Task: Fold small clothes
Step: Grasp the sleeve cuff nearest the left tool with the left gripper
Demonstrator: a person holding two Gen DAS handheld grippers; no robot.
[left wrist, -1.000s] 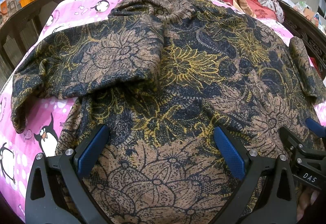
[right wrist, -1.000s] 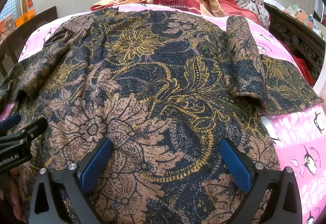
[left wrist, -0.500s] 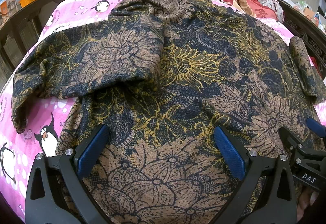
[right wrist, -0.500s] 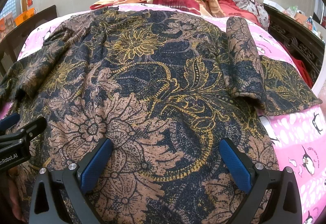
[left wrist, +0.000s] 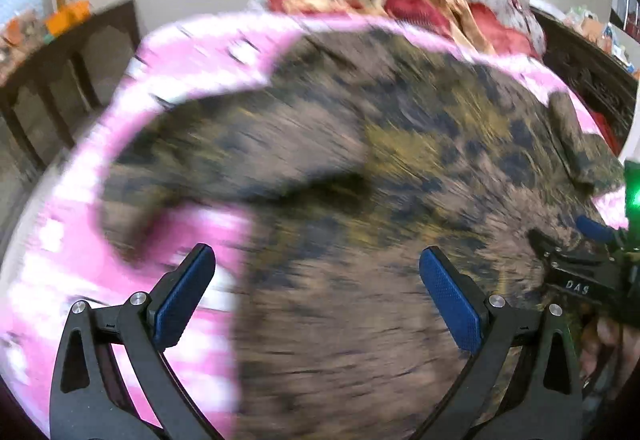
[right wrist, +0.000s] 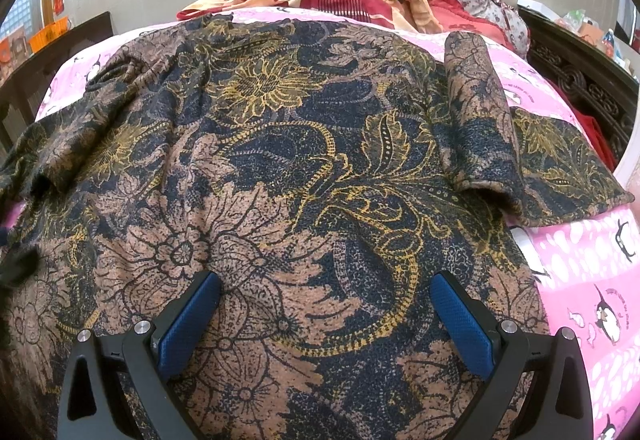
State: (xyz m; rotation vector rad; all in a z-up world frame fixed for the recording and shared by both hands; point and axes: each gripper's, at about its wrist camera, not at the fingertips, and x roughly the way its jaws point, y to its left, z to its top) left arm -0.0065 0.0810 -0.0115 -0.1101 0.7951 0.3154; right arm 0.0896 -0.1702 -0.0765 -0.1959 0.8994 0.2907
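**A:** Garment [right wrist: 304, 175] in brown, navy and gold floral print lies spread face-up across the pink penguin bedsheet [right wrist: 580, 280], one sleeve [right wrist: 476, 127] already turned in on your right. Where do your tools stand?

**B:** Your right gripper [right wrist: 324, 316] sits low over the hem, fingers wide, nothing between them. Your left gripper [left wrist: 316, 296] is also spread wide and empty, straddling the garment's edge where cloth meets sheet; its view is badly smeared.

**A:** Risks?

**B:** Judging by that blur, you could close on the sheet along with the cloth, or catch a single layer and drag the body askew. The folded sleeve looks loose enough to flop open if you tug the hem.

**A:** Any writing?

**B:** "DAS" shows on the right gripper's body [left wrist: 576, 286] in the left view. Small print on the bedsheet is too fine to read.
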